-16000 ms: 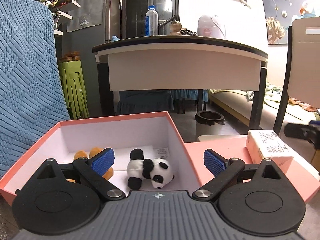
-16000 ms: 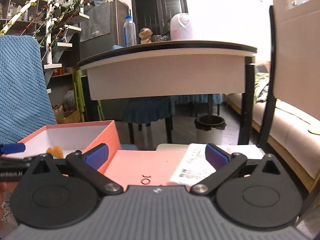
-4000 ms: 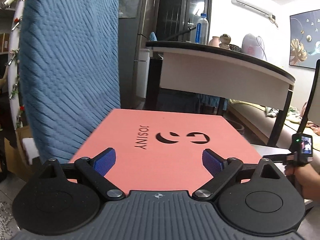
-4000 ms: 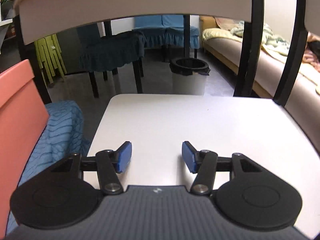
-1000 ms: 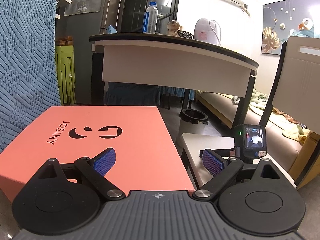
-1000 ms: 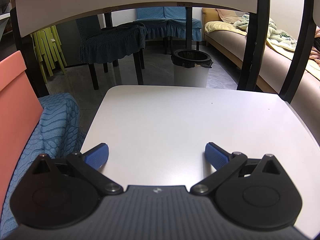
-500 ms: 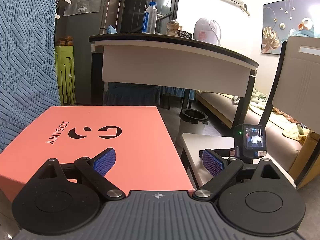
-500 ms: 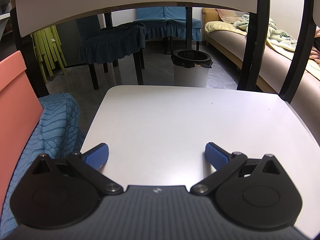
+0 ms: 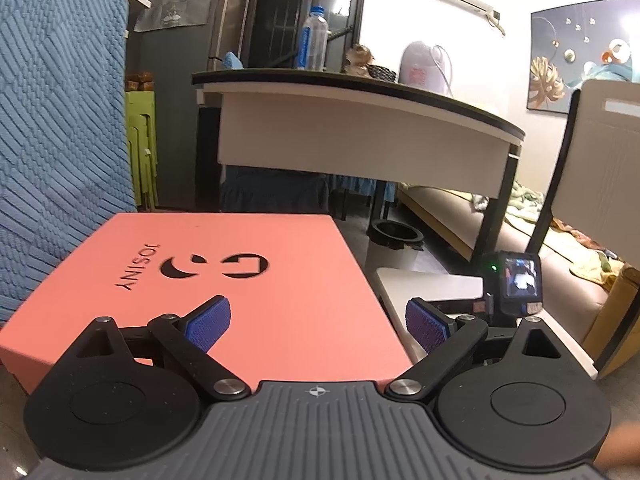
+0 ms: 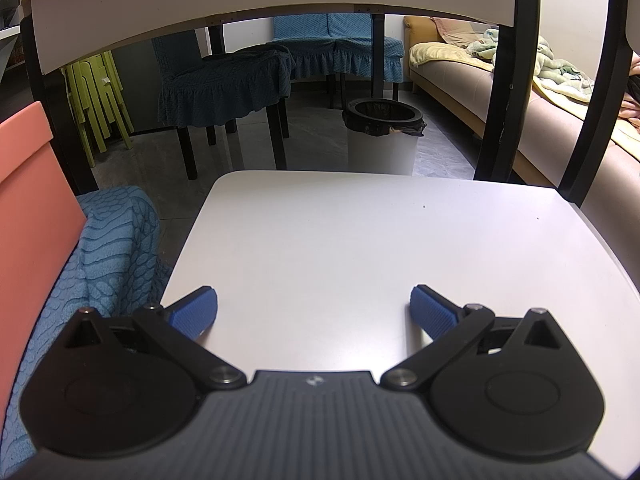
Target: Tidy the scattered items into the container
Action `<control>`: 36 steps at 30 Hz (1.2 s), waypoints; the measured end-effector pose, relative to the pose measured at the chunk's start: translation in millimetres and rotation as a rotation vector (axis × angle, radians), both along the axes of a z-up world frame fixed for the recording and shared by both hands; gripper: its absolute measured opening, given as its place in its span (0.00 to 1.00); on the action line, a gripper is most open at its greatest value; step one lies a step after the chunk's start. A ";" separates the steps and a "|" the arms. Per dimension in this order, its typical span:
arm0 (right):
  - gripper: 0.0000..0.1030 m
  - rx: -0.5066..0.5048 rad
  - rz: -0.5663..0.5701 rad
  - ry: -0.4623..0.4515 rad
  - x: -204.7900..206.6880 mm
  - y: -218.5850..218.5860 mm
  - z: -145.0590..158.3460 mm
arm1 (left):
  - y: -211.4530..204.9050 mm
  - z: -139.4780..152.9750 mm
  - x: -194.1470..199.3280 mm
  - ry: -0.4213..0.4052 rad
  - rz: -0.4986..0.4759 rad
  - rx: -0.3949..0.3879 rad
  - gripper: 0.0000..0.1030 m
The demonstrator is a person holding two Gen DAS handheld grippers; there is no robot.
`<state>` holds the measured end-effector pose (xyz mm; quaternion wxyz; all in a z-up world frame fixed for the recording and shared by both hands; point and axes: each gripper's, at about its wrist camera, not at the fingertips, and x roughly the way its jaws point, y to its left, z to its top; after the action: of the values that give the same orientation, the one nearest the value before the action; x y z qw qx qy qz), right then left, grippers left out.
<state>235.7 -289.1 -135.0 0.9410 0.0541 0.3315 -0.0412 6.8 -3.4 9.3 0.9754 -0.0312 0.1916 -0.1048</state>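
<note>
A salmon-pink box (image 9: 224, 280) with its lid on fills the middle of the left wrist view; the lid carries a cut-out logo and the word JOSINY. My left gripper (image 9: 318, 320) hovers open over the lid's near right corner, holding nothing. In the right wrist view the box's side (image 10: 28, 208) shows at the far left. My right gripper (image 10: 314, 312) stands open over a small white table (image 10: 380, 248), with nothing between its fingers. The box's contents are hidden under the lid.
The right gripper's camera unit (image 9: 516, 284) shows just right of the box. A blue textured chair cover (image 9: 56, 140) stands at the left, blue cloth (image 10: 104, 260) beside the white table. A large table (image 9: 360, 120), a waste bin (image 10: 382, 136) and a sofa (image 10: 520, 88) lie beyond.
Since 16 s ago the lid has gone onto the box, covering the panda and other items. Over the last second nothing has visibly moved.
</note>
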 end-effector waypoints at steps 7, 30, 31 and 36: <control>1.00 0.000 -0.001 0.000 -0.3 0.1 0.1 | 9.5 -3.7 12.5 0.030 0.046 0.007 0.94; 1.00 0.110 -0.014 -0.094 -24.0 -10.1 12.8 | 41.8 -8.4 11.0 0.001 0.132 0.055 1.00; 1.00 0.120 -0.016 -0.107 -29.5 -10.7 18.4 | 42.0 -8.0 10.2 -0.003 0.130 0.056 1.00; 1.00 0.013 0.031 -0.210 -69.2 5.9 49.5 | 40.7 -7.5 6.4 -0.019 0.124 0.066 1.00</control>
<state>166.5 -283.2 -85.5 0.9707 0.0591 0.2321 -0.0184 13.2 37.3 1.8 0.9823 -0.0099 0.1833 -0.0379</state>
